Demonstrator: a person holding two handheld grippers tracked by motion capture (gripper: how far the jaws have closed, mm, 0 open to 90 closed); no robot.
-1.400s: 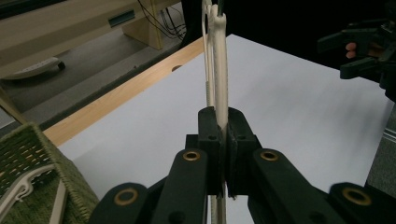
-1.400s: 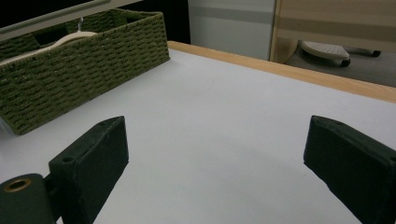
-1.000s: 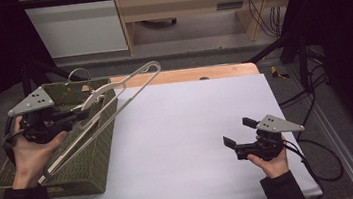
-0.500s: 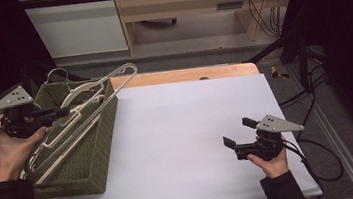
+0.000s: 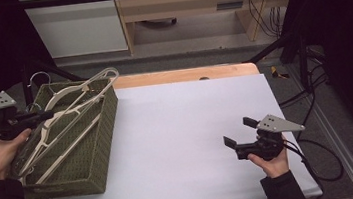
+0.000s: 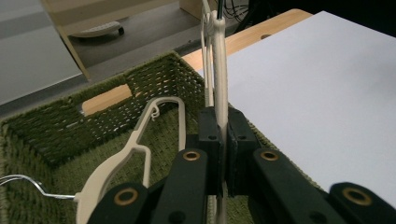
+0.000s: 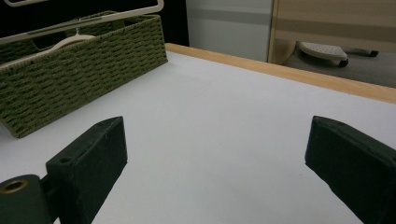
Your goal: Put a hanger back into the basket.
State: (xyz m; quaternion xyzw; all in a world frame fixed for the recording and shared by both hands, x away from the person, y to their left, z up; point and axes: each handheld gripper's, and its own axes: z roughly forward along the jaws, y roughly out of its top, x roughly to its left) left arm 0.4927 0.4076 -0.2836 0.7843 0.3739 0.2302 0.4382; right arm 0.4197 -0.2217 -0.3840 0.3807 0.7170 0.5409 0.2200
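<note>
A cream plastic hanger (image 5: 81,97) (image 6: 220,79) lies slanted over the green woven basket (image 5: 103,138) (image 6: 60,135), its far end past the basket's back right corner. My left gripper (image 5: 45,115) (image 6: 223,140) is shut on this hanger's bar over the basket's left side. A second cream hanger (image 6: 135,144) with a metal hook (image 6: 28,184) rests inside the basket. My right gripper (image 5: 238,132) (image 7: 215,158) stands open low over the white table (image 5: 188,128) at the front right, nothing between its jaws.
The basket (image 7: 84,51) sits on the table's left edge, seen in the right gripper view at upper left. A wooden strip (image 5: 187,74) runs along the table's far edge. Cables (image 5: 310,94) trail on the floor to the right.
My left gripper has carried the hanger leftward and down, from sticking out over the table to lying across the basket. The right gripper has stayed put.
</note>
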